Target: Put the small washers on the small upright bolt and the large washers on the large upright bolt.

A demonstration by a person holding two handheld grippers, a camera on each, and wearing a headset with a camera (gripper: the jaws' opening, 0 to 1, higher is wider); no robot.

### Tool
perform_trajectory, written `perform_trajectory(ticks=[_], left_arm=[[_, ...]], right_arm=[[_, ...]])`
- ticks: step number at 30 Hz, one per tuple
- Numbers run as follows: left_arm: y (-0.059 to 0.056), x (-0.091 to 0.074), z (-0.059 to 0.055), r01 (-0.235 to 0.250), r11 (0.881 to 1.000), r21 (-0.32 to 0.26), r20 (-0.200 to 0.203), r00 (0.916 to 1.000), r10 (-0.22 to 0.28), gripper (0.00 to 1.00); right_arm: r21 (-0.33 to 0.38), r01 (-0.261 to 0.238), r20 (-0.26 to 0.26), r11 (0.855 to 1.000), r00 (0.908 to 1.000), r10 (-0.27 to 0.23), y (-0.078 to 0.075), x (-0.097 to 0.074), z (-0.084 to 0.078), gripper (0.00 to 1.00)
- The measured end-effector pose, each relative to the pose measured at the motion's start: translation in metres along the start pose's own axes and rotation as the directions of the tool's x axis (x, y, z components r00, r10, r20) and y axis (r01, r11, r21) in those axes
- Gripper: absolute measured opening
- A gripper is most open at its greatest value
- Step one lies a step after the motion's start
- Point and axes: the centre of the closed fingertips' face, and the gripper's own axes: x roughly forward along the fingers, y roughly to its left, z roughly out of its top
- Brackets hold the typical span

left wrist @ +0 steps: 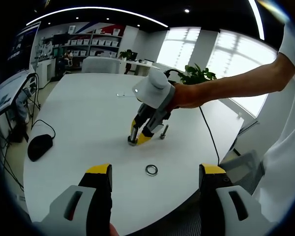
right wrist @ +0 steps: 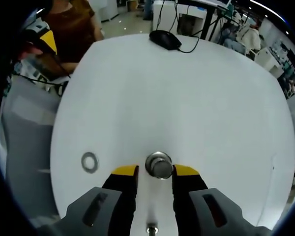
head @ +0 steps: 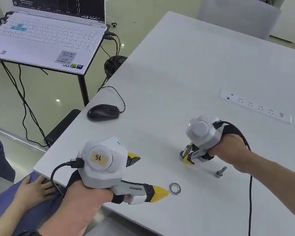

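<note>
Left hand-held gripper [head: 146, 176] labelled "56" hovers near washer [head: 174, 189].

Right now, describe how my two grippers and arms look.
Left gripper: rounded white housing with a yellow sticker reading 56, a black cable, grey-and-black jaws with yellow tips. Right gripper: a similar white dome, yellow-tipped jaws, a black cord trailing along the forearm. Forearms are unsleeved; a white short sleeve shows in the left gripper view.
</note>
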Motion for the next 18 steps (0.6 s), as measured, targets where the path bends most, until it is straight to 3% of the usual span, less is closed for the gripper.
perform_trajectory(ticks=[7,11,18], left_arm=[[-0.002,0.0,0.001,0.002,1.0,0.007,0.003,1.0,-0.002,0.71],[-0.004,0.0,0.002,0.005,1.0,0.014,0.004,1.0,-0.005,0.71],[-0.008,-0.001,0.003,0.008,1.0,0.026,0.003,1.0,-0.008,0.71]], right_arm=[[0.038,0.045,0.064,0.998,0.9969,-0.047,-0.006,-0.026,0.005,0.31],[0.063,0.043,0.108,0.997,0.993,-0.049,-0.001,-0.04,0.009,0.33],[0.043,0.046,0.111,0.998,0.9926,-0.05,0.014,-0.051,0.003,0.34]])
